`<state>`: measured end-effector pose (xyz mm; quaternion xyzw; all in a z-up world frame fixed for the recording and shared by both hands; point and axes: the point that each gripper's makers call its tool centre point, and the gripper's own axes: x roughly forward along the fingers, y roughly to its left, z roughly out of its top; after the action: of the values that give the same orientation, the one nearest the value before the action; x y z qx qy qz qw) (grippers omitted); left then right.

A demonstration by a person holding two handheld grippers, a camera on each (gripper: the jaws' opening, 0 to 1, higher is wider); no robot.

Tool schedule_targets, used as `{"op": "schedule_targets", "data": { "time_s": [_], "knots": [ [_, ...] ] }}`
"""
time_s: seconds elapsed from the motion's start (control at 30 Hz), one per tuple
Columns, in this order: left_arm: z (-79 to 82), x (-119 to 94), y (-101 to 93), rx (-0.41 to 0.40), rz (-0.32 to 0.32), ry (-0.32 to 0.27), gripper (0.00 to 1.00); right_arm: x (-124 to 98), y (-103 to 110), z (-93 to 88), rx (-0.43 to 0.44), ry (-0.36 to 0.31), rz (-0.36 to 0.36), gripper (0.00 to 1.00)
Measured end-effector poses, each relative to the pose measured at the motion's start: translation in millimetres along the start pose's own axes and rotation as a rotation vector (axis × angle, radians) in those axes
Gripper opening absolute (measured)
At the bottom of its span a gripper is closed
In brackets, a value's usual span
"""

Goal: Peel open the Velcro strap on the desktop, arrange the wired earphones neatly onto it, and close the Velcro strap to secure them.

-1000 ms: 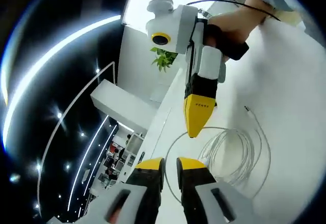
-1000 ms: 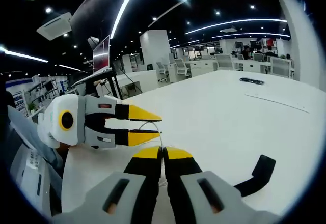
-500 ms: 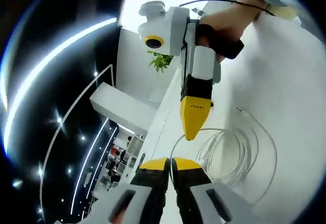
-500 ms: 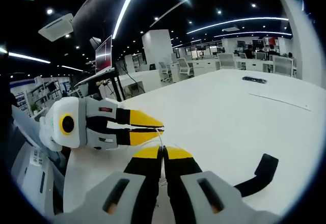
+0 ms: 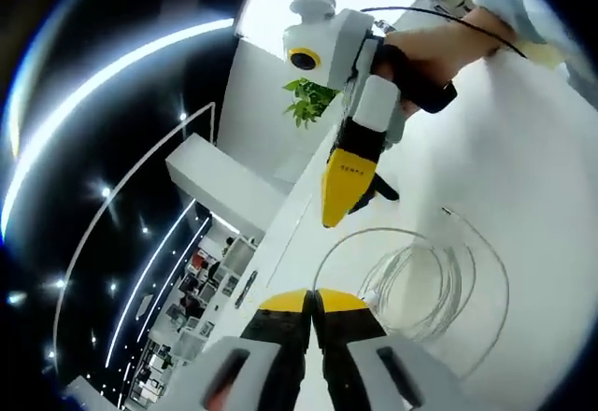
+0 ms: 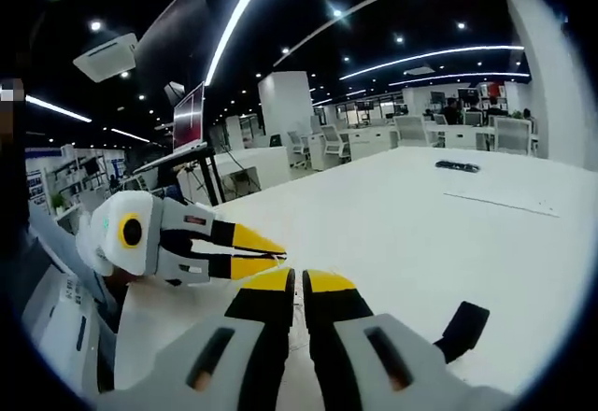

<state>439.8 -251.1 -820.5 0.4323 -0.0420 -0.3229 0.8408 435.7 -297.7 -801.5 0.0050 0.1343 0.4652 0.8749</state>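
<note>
Bright ceiling strips, fisheye-warped edges

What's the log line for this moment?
left gripper: shut | right gripper: shut | earphones: coiled on desk | strap: untouched

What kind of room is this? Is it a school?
More likely a big open office: rows of desks and chairs at the back, a monitor on a stand, long ceiling strip lights, and a wide white table in front.

Coiled earphones (image 5: 425,280) lie on the desk (image 5: 523,159), Velcro strap (image 6: 462,329) nearby on it
</note>
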Motion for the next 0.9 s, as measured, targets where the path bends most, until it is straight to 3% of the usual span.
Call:
{"op": "schedule_targets", "data": {
  "time_s": [0.17,0.4,0.63,0.77,0.9],
  "knots": [
    [-3.0,-2,4.6,-0.039,0.004,0.015,0.06,5,-16,-19.7,0.057,0.072,-0.023,0.07],
    [-4.3,-4,-2.4,-0.05,-0.032,0.031,0.06,16,-17,-49.2,0.075,0.182,-0.01,0.1],
    [-10.3,-4,-9.1,-0.041,-0.063,0.072,0.06,16,-14,-54.7,0.083,0.2,0.001,0.1],
    [-16.1,-4,-5.1,-0.032,-0.044,0.099,0.06,17,-8,-52.0,0.09,0.19,0.026,0.1],
    [-15.2,-6,-4.7,-0.056,-0.048,0.097,0.06,16,-10,-54.2,0.069,0.205,0.007,0.1]
  ]
}}
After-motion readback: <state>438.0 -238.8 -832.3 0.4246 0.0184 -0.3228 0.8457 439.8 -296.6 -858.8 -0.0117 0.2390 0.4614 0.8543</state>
